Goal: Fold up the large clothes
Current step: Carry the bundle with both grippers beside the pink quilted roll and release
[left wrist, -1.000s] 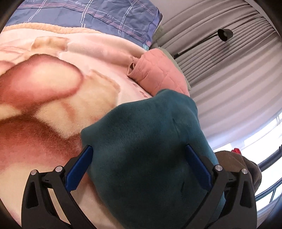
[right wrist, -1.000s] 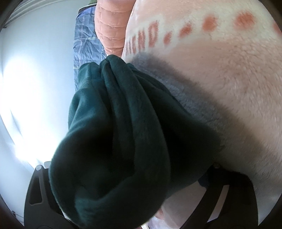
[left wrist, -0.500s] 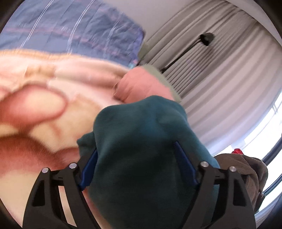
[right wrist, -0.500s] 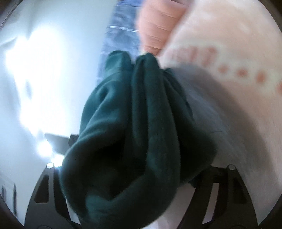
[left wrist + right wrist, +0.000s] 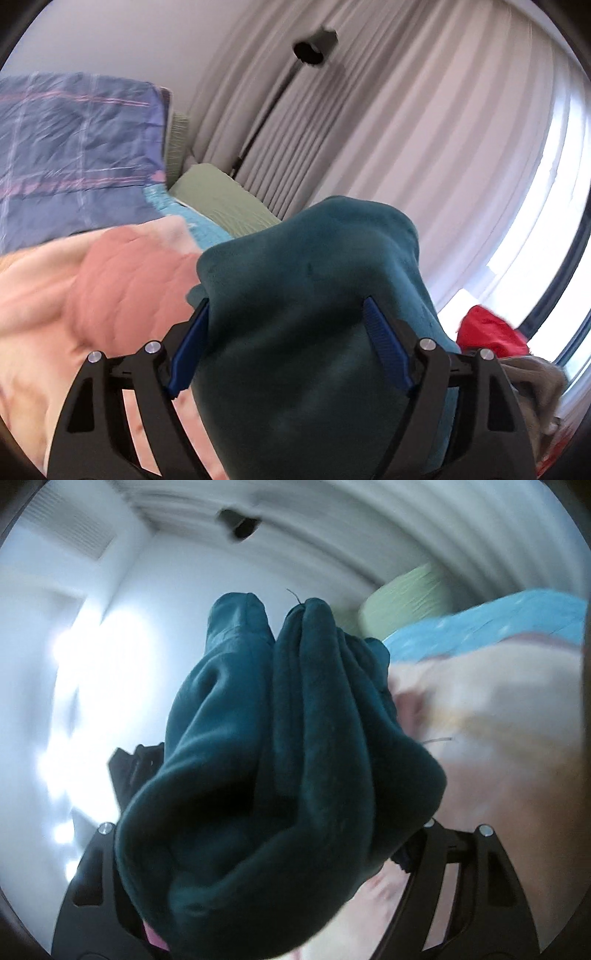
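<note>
Left gripper [image 5: 286,339]: blue pads clamped on teal fleece garment [image 5: 314,295], bunched between them. Right gripper [image 5: 266,834]: same fleece [image 5: 280,746] heaped over its fingers; grip undeterminable. Left of left gripper: pink blanket [image 5: 110,288]. Beyond: plaid pillow [image 5: 74,147], grey curtain [image 5: 406,129].

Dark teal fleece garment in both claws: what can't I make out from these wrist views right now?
- Right claw fingertips: right wrist view, buried under the dark teal fleece garment.
- Garment's lower part: both views, cut off by the bottom edge.
- Left claw grip: left wrist view, blue pads flank the fleece; contact unclear.
- Pink plush blanket: motion-blurred.
</note>
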{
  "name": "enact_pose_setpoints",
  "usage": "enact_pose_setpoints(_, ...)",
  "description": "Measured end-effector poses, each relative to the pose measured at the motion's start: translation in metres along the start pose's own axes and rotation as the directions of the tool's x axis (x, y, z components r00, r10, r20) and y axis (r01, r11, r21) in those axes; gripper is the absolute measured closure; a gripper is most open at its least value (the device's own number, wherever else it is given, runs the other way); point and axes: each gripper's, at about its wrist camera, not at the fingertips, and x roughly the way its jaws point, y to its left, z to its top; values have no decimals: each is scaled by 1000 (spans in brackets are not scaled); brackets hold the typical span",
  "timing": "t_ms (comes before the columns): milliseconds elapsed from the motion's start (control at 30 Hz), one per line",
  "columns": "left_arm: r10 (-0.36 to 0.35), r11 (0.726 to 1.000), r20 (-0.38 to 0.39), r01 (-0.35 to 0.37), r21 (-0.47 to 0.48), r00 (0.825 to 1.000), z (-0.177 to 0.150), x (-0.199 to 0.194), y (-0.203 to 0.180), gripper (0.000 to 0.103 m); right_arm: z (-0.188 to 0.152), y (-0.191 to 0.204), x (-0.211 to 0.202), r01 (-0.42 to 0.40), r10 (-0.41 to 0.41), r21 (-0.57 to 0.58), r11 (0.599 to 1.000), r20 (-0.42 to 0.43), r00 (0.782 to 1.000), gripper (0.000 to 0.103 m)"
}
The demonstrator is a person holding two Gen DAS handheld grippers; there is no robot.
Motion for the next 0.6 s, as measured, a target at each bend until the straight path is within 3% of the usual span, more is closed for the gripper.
enact_pose_setpoints(33,5,1000,-18,-4,21,1000,1,25,-7,24,7,-15,7,36,-37,26,999,24,999,25)
enact_pose_setpoints(100,-82,990,-139,96,102,987,-12,84,-28,23,15,-53,28,91,-92,116,989,2,996,21)
enact_pose_setpoints(133,-3,979,-191,41,199,982,-33,115,-46,23,18,-77,50,163,-156,146,976,-53,986,21)
enact_pose_setpoints(167,69,957,-212,-5,289,975,-53,134,-57,21,15,-103,74,260,-242,154,953,-127,962,21)
enact_pose_setpoints(200,143,918,-248,-35,395,958,-79,154,-70,17,13,-117,82,247,-229,168,954,-117,966,23)
enact_pose_setpoints(233,186,891,-225,-68,449,956,-98,165,-74,16,12,-131,81,278,-268,182,943,-78,960,21)
enact_pose_setpoints(267,156,903,-184,-65,425,970,-108,164,-74,7,11,-135,79,279,-273,162,947,-58,960,19)
enact_pose_setpoints(300,137,905,-187,-46,423,973,-110,164,-74,1,10,-137,77,256,-251,139,957,-55,966,17)
enact_pose_setpoints(533,102,928,-147,-41,369,984,-102,133,-60,1,18,-118,73,293,-285,97,951,-86,955,9)
enact_pose_setpoints(600,86,938,-123,-39,344,989,-106,110,-62,1,16,-117,67,288,-278,144,947,-86,957,8)
